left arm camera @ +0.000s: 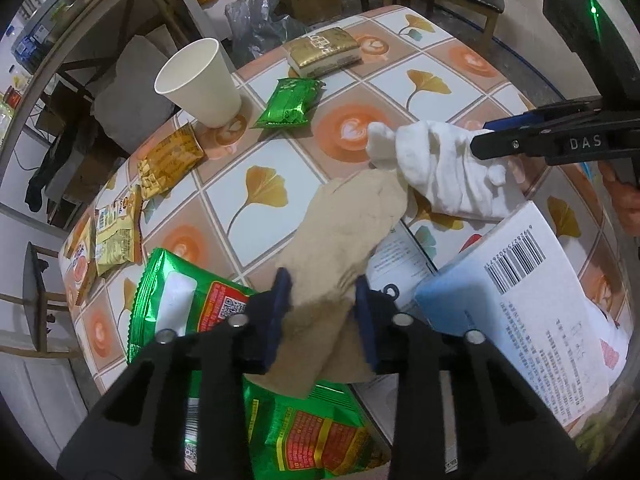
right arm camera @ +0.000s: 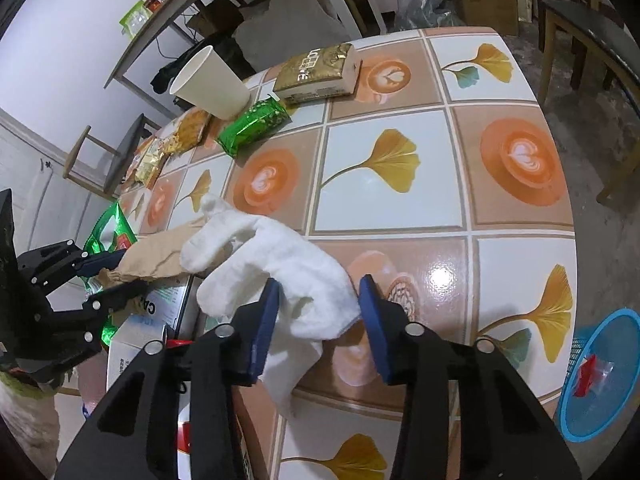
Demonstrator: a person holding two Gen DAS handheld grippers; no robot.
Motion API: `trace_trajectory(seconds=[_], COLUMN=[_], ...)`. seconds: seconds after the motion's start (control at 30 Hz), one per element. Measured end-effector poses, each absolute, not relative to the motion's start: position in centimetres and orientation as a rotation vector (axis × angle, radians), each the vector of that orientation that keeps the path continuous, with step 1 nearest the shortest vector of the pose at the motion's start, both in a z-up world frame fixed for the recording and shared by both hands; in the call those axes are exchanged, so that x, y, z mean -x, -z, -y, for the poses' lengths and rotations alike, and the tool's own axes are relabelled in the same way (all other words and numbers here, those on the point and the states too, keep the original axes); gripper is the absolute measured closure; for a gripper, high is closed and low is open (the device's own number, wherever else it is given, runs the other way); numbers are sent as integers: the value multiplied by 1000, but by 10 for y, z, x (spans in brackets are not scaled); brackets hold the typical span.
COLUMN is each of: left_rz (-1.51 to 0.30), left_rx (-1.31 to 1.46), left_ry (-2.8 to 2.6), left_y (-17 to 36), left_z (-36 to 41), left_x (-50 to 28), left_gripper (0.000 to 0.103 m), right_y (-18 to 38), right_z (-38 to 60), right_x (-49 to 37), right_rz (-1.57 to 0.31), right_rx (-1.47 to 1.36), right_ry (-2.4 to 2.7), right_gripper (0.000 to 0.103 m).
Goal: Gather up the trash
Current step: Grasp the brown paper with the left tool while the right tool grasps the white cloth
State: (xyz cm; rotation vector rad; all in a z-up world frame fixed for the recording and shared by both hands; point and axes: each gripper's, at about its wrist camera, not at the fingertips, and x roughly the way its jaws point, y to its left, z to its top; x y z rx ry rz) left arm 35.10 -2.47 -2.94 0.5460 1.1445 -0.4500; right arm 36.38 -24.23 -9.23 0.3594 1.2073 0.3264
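Nearest in the left wrist view, the left gripper (left arm camera: pixel 323 312) has its blue pads pressed against both sides of a crumpled brown paper (left arm camera: pixel 344 248), so the fingers stand narrow and hold it; the grip sits on the near end, leaving the far end free to trail over the green snack bag (left arm camera: pixel 176 300) and the white printed box (left arm camera: pixel 532 292) below. Just beyond, the right gripper (right arm camera: pixel 320 312) straddles a wad of white tissue (right arm camera: pixel 276 264); its left pad touches the wad, while a gap shows at the right pad, so I judge the fingers part-closed around it, grip not confirmed. The two wads touch at their far ends (likely why each hand takes one). At the near right, off the table edge (right arm camera: pixel 520 384), a blue basket (right arm camera: pixel 600 380) stands low with a red scrap inside, apparently the place for the trash. Farther left lie yellow snack packets (left arm camera: pixel 168 160), then a small green packet (left arm camera: pixel 288 104) and an upright paper cup (left arm camera: pixel 200 80), untouched. Farthest is a gold pack (left arm camera: pixel 324 50) by the far edge.
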Motion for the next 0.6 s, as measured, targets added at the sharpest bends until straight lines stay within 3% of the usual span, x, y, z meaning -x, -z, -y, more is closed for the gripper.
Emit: trace_trajectory(seconds=[0.13,0.3,0.6], left_rz=[-1136,-1124,-1058], left_rx=[-530,-503,-449], left_ry=[448,452,444], left_y=[27,22,-1], left_z=[21,17,11], left_x=[-351,-351,-348], left_gripper=[92,96,98], right_y=[94,94,72], right_z=[242,242,246], right_x=[-364,-364,-358], right_rz=[-1215,-1211,-1145], right_rx=[-367,-394,-435], right_ry=[-333,-342,-374], right_gripper=[75,88,93])
